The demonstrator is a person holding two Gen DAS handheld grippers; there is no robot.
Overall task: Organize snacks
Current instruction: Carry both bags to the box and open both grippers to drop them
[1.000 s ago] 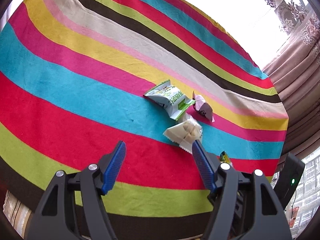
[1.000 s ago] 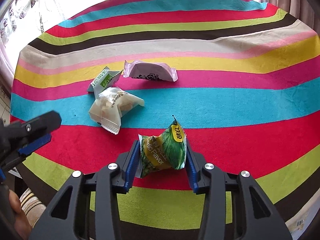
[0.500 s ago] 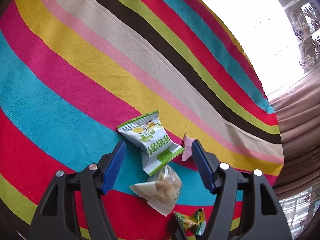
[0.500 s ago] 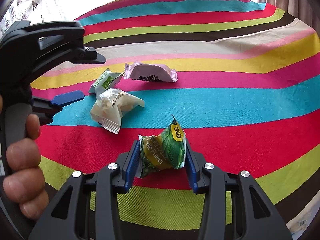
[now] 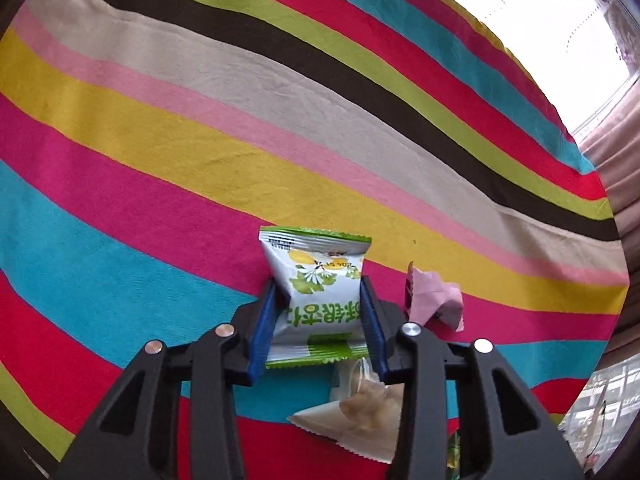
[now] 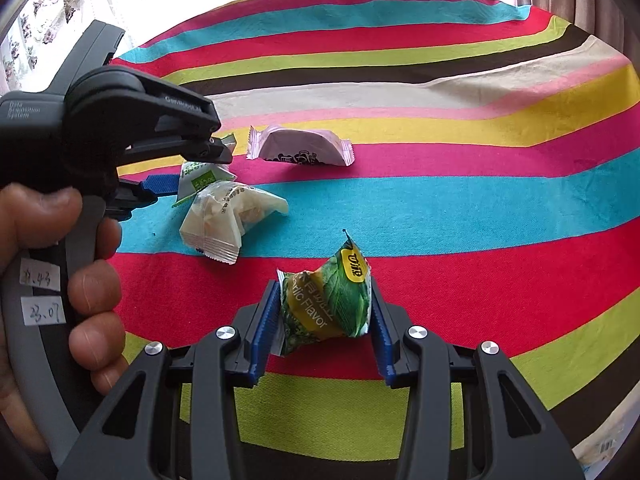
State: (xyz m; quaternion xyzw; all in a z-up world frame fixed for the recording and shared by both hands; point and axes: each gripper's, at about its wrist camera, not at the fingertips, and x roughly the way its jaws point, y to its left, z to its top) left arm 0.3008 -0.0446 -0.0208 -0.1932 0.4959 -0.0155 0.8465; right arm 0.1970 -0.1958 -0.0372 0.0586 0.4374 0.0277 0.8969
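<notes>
Since a second ago the left gripper [image 5: 320, 312] has closed on the white-and-green packet [image 5: 318, 284] (Korean-looking lettering, probably), just beside the pink-wrapped snack [image 6: 300, 148]. Nearer than that snack, the right gripper [image 6: 322, 320] clamps the green "Garlic Flavor" packet [image 6: 328, 304].

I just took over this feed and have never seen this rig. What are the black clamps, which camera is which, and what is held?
No robot arm here: a person holds a two-finger clamp in each hand. Each picture comes from a fisheye camera on one clamp, looking along its blue fingers. The left gripper is shut on a white-green packet. The right gripper is shut on a green packet; its view also shows the left hand. On the striped cloth lie a pink packet and a clear packet.
</notes>
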